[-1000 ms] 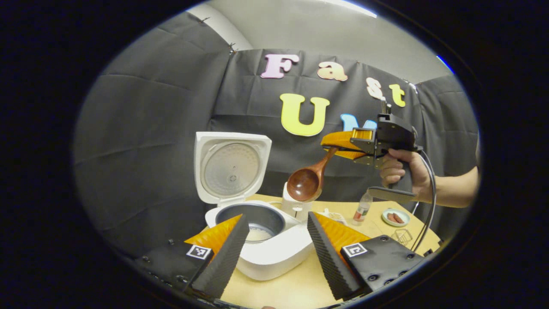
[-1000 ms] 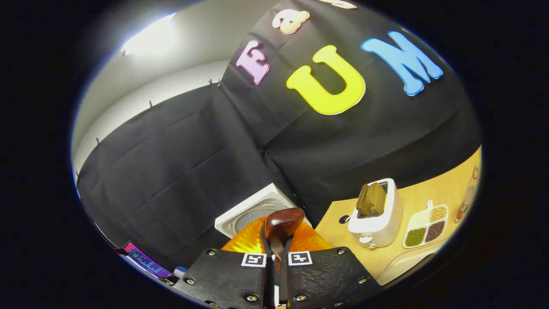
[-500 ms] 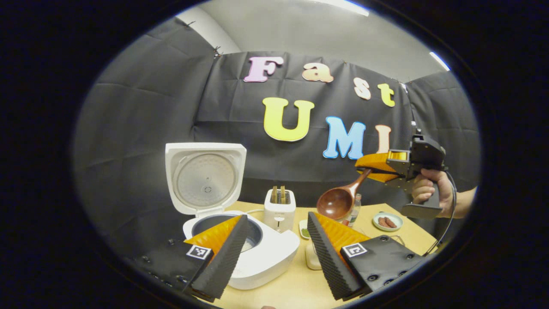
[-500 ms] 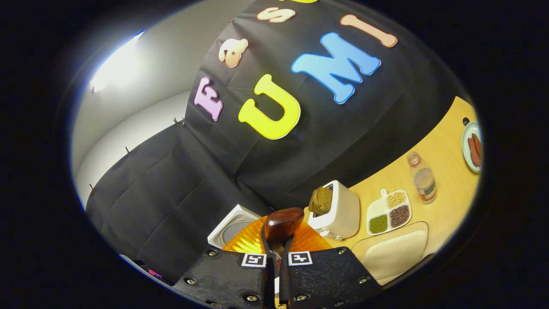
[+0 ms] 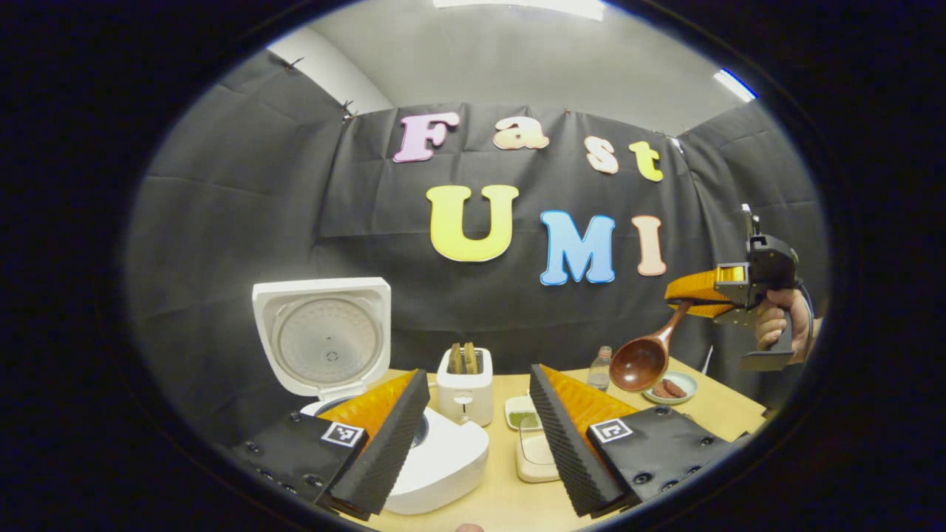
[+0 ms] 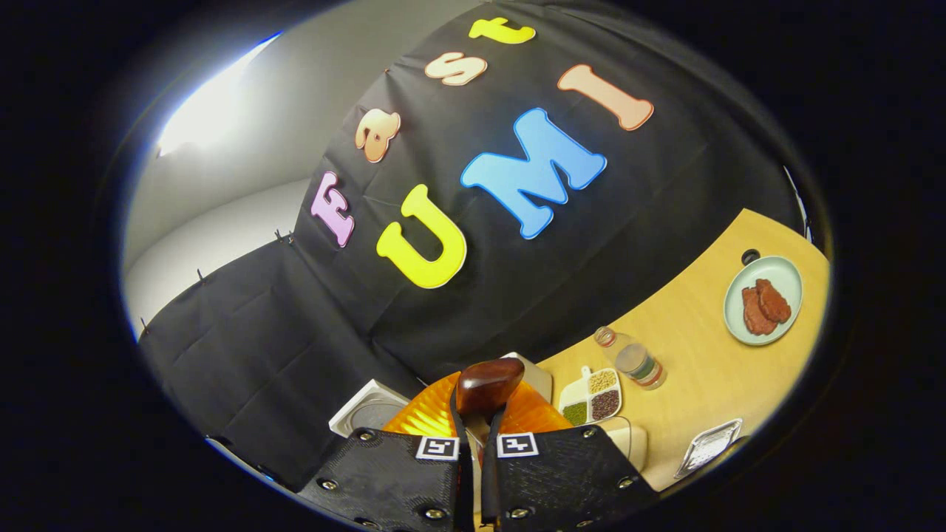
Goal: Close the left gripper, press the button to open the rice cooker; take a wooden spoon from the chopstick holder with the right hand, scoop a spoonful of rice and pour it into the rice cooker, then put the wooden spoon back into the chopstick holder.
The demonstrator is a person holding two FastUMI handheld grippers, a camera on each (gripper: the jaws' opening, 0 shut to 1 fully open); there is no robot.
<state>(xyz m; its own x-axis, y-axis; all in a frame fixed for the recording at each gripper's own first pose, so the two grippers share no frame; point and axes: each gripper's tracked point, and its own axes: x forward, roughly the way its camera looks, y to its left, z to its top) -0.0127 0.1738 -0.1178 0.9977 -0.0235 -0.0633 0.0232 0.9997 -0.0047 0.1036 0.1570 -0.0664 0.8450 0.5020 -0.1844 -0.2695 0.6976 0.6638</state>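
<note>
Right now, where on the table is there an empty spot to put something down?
Bare table lies between the bottle and the plate of meat, and on toward the metal tray. It is crowded from the rice cooker past the toaster to the divided dish.

You've got a white toaster (image 5: 464,391) holding two slices on the counter (image 6: 702,347), a divided dish of grains (image 6: 591,399) beside a small bottle (image 6: 634,360), and a plate of meat (image 6: 763,299) well apart
</note>
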